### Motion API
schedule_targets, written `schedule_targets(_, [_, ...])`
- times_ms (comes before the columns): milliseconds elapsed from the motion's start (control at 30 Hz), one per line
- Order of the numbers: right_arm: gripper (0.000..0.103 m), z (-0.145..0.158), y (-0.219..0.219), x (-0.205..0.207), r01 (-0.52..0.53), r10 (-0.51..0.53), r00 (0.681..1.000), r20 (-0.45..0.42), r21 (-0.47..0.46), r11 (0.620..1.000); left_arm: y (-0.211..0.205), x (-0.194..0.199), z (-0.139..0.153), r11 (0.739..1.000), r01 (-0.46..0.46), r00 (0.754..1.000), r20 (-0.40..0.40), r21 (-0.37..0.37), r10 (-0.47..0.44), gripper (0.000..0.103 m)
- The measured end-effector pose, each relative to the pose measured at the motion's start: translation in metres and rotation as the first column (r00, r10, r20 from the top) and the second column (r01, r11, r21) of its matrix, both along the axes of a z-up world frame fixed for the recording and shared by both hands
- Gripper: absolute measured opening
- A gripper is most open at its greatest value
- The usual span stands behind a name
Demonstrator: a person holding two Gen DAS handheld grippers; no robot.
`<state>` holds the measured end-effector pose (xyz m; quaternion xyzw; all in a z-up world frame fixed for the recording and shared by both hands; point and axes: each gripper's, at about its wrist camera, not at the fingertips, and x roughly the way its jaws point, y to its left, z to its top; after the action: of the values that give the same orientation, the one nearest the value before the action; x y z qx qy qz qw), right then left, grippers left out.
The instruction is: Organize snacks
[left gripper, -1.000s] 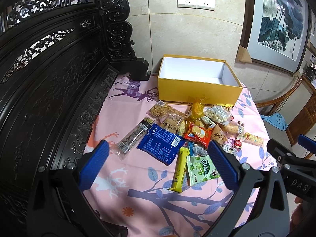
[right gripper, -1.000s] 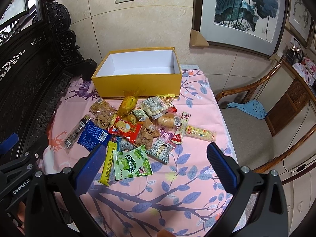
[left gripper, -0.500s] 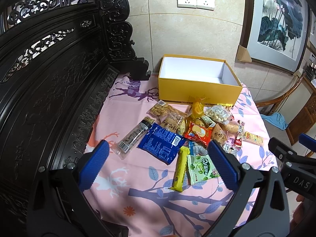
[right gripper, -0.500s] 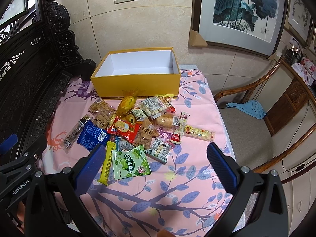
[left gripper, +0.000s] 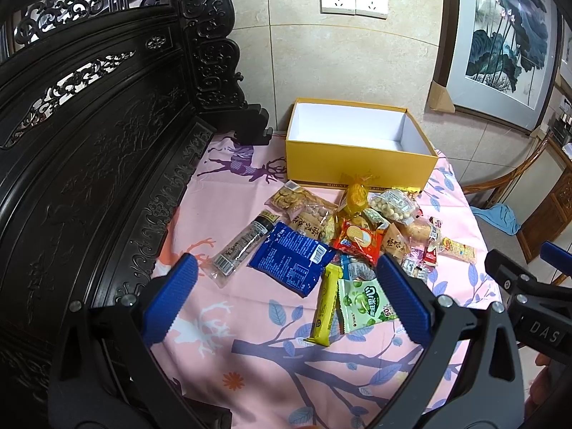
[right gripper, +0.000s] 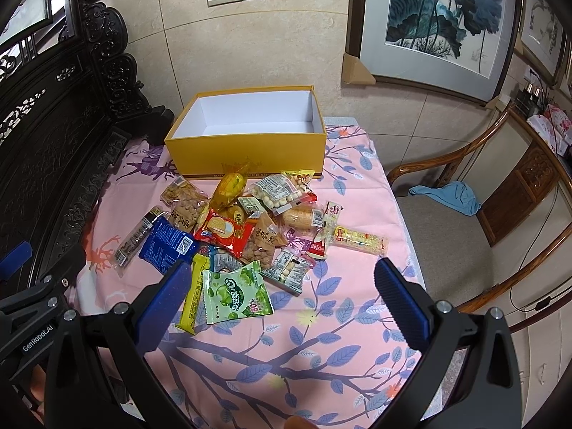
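Observation:
A heap of wrapped snacks lies mid-table on the pink cloth: a blue packet, a yellow bar, a green candy bag, a red biscuit pack. Behind the heap stands an open yellow box with a bare white inside. My left gripper hovers open above the near left of the heap. My right gripper is open too, above the cloth just in front of the green bag. Neither holds anything.
A carved dark wooden bench back runs along the table's left side. A wooden armchair with a blue cloth on its seat stands to the right. The tiled wall with sockets is behind the box.
Both grippers have drifted slightly; the snacks sit a little higher in the right wrist view. Nothing was picked up.

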<state>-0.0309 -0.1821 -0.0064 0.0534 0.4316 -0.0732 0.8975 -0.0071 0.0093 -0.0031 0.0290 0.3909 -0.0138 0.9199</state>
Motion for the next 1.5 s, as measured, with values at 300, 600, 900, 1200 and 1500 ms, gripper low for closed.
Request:
schedule_targets(300, [0.102,0.001,0.000,-0.001,-0.002,0.002,1.000,-0.001,0.000,1.000,0.000,0.000,0.000,1.000,0.000,1.000,0.000,0.000,0.000,0.101])
schedule_targets(600, [0.102,0.000,-0.001,-0.002,-0.003,0.003,1.000,-0.004,-0.005,1.000,0.000,-0.001,0.000,1.000,0.001,1.000,-0.001,-0.001,-0.001,0.101])
schedule_targets(900, [0.102,-0.006,-0.006,0.007,-0.005,0.005,1.000,-0.011,-0.014,1.000,0.001,0.003,-0.008,1.000,0.004,1.000,-0.012,-0.008,-0.004,0.101])
schedule_targets(1200, [0.102,-0.062,-0.021,0.027,-0.027,0.023,0.995,-0.092,-0.037,0.999,0.007,0.020,-0.051,1.000,-0.003,0.998,-0.062,-0.029,0.001,0.101])
schedule_targets(1500, [0.102,-0.130,-0.010,0.054,-0.182,0.191,0.974,-0.123,0.080,0.980,0.019,0.035,-0.085,0.999,-0.013,0.996,-0.088,-0.047,0.009,0.101])
